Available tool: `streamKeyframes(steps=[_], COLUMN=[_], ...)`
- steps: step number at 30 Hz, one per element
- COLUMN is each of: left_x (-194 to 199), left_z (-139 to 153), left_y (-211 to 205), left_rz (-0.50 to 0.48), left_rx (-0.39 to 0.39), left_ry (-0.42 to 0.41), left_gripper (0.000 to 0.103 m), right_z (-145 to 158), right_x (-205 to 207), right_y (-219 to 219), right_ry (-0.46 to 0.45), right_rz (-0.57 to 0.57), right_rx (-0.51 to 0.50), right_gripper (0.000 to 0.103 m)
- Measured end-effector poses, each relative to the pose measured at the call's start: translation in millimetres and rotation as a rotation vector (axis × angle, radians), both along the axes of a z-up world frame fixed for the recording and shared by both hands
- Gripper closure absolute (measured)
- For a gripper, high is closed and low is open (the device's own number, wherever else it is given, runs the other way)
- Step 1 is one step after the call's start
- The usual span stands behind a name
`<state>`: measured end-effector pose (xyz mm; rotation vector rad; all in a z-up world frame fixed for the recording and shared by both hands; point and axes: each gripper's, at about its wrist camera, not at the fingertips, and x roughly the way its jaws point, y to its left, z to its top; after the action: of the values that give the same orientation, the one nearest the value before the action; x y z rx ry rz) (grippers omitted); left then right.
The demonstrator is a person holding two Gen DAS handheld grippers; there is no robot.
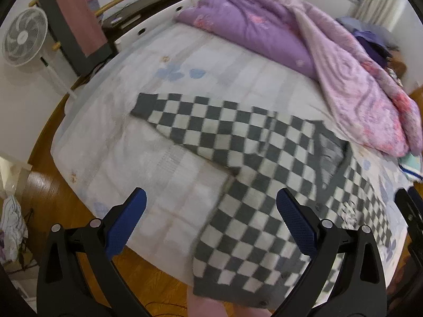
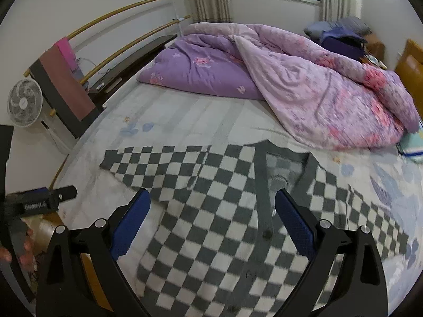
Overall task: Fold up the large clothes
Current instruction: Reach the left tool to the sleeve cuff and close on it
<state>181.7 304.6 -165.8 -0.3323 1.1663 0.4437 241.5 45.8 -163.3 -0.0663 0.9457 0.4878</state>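
Checkered cardigan [image 2: 211, 224] lies flat and face up on the bed [image 1: 158, 142], sleeve stretched toward the fan side, hem hanging a bit off the near edge, probably spread like that so folding starts clean. The purple quilt [image 2: 304, 84] is bunched behind the cardigan, out of the way. Left gripper [image 1: 211, 206] hovers over the cardigan's near hem, claws wide, holding nothing. Right gripper [image 2: 212, 206] sits above the button placket, also wide and empty. There's small print on the left gripper's body, too blurry to read.
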Motion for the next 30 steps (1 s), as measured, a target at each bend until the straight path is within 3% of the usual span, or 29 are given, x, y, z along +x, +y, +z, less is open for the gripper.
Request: streamKeyframes(steps=[6,15,17,19,22,26,28,30], left_x=[28.7,71.2,79.8,85.3,91.9,98.6,101.7,104.2], left_z=[-41.8,-127.2,-149.9,-170.2,-204.7,-252.7,-271.6,-283.9], left_y=[64.8,185.6,212.5,234.4,265.9,298.1,311.6,324.6], left_rz=[0.065,0.192,0.228,0.26,0.319,0.392,0.427,0.456], left_rx=[-0.061,-0.185,-0.204,-0.232,-0.28,-0.351,-0.35,-0.359], left_ry=[0.015,0.041,0.056,0.057,0.072,0.072,0.093,0.082], left_gripper=[0.005,0.005,0.005,0.005,0.005,0.005,0.007,0.029], right_z=[-35.9,-96.8,-116.6,-140.0,-174.0,-212.2,-231.7,-250.2], right_x=[34.7,69.7,77.8,84.7,96.2,107.4,113.7,119.6], right_y=[33.7,106.8,124.6,139.9,158.6,173.1,175.2,174.5], right_ry=[0.048,0.113,0.137,0.163,0.222,0.276,0.331,0.389], right_rz=[0.019,0.066,0.08,0.1,0.11,0.101,0.088,0.067], right_rx=[-0.002,-0.037,-0.054,-0.072,-0.114,-0.139,-0.126,-0.123], right_gripper=[0.027,0.062,0.072,0.095,0.102,0.103,0.103,0.103])
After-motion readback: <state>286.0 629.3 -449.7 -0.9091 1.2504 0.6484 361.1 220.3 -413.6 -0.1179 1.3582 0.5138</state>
